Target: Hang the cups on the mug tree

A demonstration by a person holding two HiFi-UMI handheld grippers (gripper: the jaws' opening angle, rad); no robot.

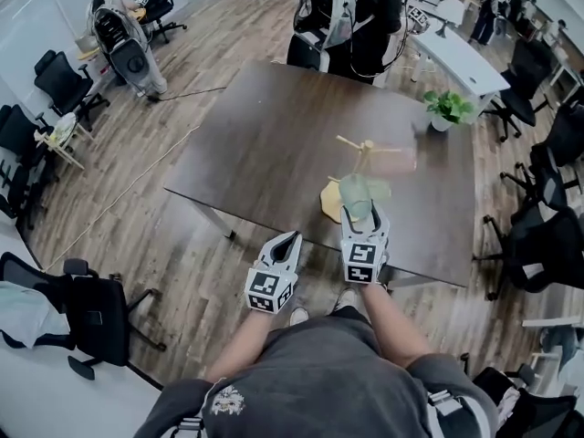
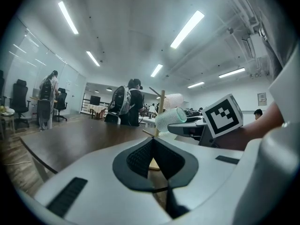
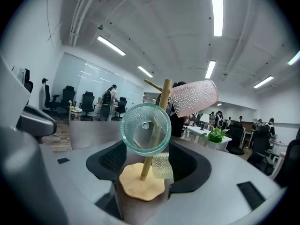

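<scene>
A wooden mug tree (image 1: 362, 158) stands on a pale round base (image 3: 140, 183) near the front of the dark table (image 1: 274, 144). A pink dimpled cup (image 3: 193, 97) hangs on its right branch (image 1: 399, 159). My right gripper (image 3: 154, 168) is shut on the handle of a green glass cup (image 3: 145, 128), holding it on its side just in front of the tree's pole, bottom toward the camera. In the head view the green cup (image 1: 358, 195) sits over the base. My left gripper (image 1: 276, 261) is shut and empty, left of the right one, at the table's front edge (image 2: 152, 162).
A potted plant (image 1: 446, 109) stands at the table's far right corner. Office chairs (image 1: 88, 310) ring the table on the wooden floor. People with backpacks (image 1: 351, 16) stand beyond the far edge. A white table (image 1: 461, 57) lies further back.
</scene>
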